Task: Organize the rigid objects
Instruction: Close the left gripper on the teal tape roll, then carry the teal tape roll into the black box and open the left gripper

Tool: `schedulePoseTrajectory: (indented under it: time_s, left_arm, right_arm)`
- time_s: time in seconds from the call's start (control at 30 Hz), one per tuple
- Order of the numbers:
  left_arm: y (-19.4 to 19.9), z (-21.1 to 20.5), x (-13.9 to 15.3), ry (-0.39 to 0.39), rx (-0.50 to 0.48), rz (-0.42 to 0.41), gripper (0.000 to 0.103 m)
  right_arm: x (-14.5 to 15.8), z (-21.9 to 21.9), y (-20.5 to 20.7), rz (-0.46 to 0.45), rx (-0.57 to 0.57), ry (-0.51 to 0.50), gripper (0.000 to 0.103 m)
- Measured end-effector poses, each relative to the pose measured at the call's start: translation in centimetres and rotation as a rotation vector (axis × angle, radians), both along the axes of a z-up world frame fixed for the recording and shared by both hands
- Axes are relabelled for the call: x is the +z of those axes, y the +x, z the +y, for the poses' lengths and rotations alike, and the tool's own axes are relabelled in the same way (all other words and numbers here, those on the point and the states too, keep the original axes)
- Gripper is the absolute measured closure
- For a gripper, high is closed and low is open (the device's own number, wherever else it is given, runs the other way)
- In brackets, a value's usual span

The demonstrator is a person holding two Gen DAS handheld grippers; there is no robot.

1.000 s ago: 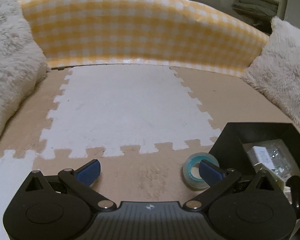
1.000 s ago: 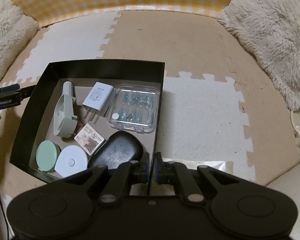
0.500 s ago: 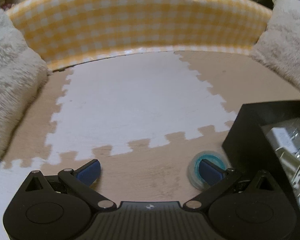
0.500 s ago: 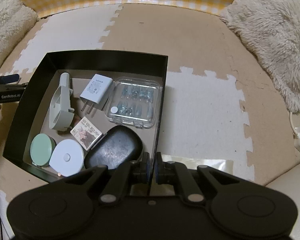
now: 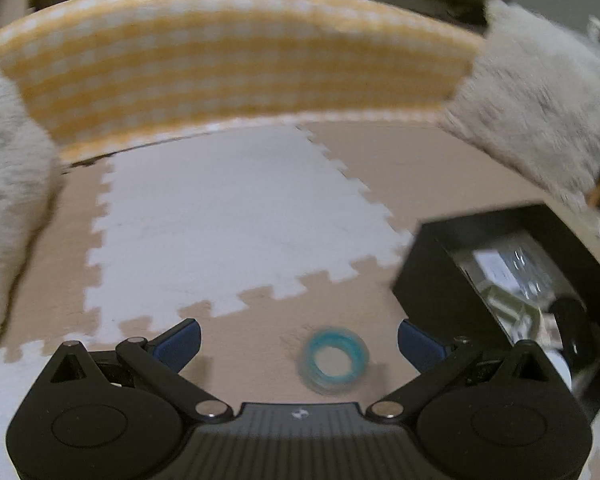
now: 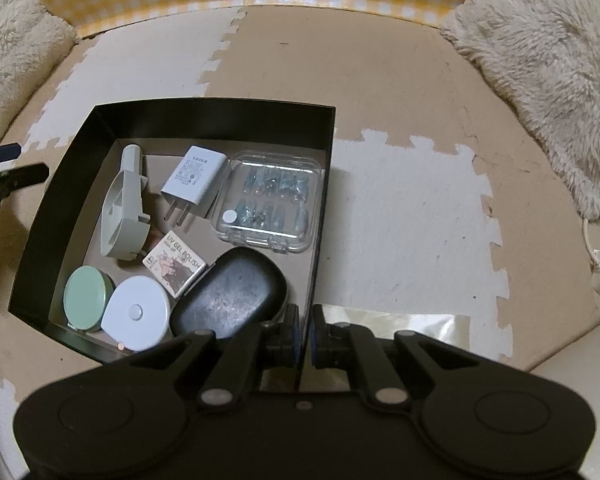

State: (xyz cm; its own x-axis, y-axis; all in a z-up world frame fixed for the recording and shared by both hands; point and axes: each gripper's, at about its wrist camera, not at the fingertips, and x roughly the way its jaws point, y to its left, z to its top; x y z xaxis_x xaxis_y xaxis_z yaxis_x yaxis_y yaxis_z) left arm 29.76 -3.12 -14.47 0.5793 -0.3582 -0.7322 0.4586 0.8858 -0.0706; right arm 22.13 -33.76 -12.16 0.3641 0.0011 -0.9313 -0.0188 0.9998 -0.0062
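Meanwhile, right gripper (image 6: 306, 338) jaws tight on black box (image 6: 324, 184) wall.

The left wrist view looks forward and down, low over the foam floor mat (image 5: 228, 216), somewhat blurred. The right wrist view looks steeply down, close above the black box (image 6: 220, 114), which both share.
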Motion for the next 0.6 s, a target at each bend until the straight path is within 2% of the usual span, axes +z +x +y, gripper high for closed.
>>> schedulePoseTrajectory:
  time_s: [0.17,0.2,0.27,0.4,0.47,0.6]
  left_arm:
    - [-0.4,-1.9,-1.2,0.054,-0.078,0.028,0.023]
    - [-0.5,-2.1,-1.5,0.061,-0.081,0.027,0.025]
    - [-0.5,-2.6,-1.8,0.068,-0.079,0.024,0.036]
    - [-0.6,-2.5,-2.3,0.065,-0.061,0.01,0.047]
    - [-0.6,-2.4,-2.2,0.054,-0.05,0.009,0.058]
    - [-0.6,-2.3,-1.8,0.045,-0.032,0.015,0.058]
  right_arm:
    - [0.0,0.0,0.0,0.0,-0.005,0.006,0.098]
    - [0.0,0.0,0.0,0.0,-0.005,0.006,0.098]
    - [0.0,0.0,0.0,0.001,-0.005,0.006,0.098]
    - [0.1,0.0,0.0,-0.001,-0.009,0.009,0.098]
    - [0.2,-0.1,0.1,-0.008,-0.021,0.013,0.098]
    - [0.8,-0.6,0.2,-0.034,-0.055,0.037,0.099]
